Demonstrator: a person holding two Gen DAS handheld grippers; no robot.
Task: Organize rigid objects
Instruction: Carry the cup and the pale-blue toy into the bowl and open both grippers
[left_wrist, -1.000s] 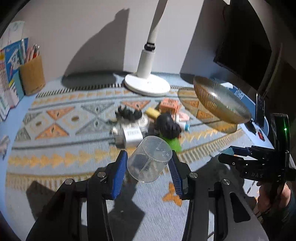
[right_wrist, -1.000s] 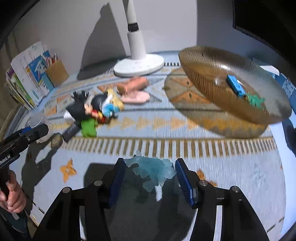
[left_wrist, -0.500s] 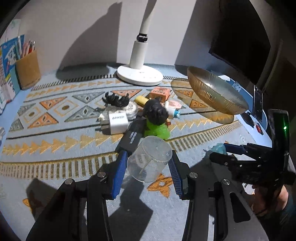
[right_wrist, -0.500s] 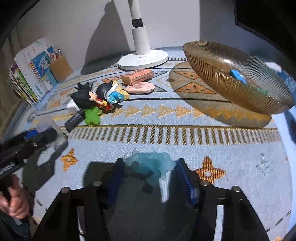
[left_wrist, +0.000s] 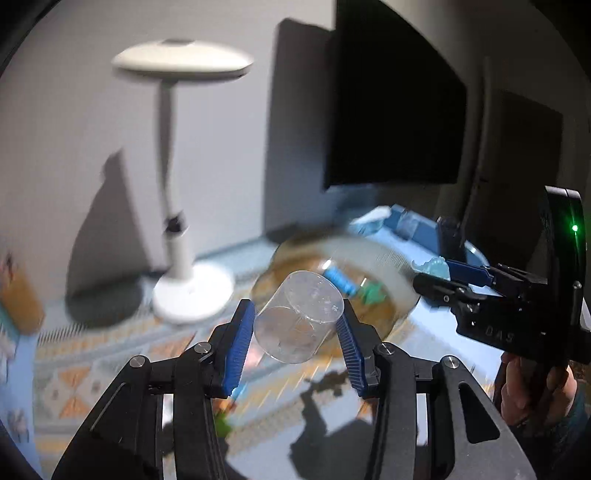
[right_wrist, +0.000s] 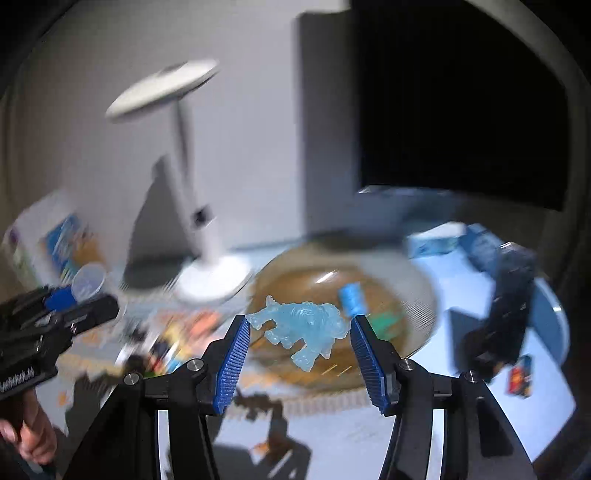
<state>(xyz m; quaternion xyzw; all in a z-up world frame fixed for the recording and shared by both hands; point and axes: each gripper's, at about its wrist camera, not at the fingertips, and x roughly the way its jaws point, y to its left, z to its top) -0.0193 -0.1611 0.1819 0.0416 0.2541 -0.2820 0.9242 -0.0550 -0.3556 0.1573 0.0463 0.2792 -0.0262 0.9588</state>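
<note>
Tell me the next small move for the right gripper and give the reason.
Probably carry it a little further forward over the amber glass bowl and lower it before opening. The right gripper holds the pale blue translucent figure in the air, and from its own camera the figure sits in front of the bowl's near side, where a blue piece and a green one already lie.

A clear plastic cup (left_wrist: 297, 320) lay tilted on its side, in the air. A translucent pale-blue animal figurine (right_wrist: 303, 329) hung before the ribbed amber glass bowl (right_wrist: 417, 295).
</note>
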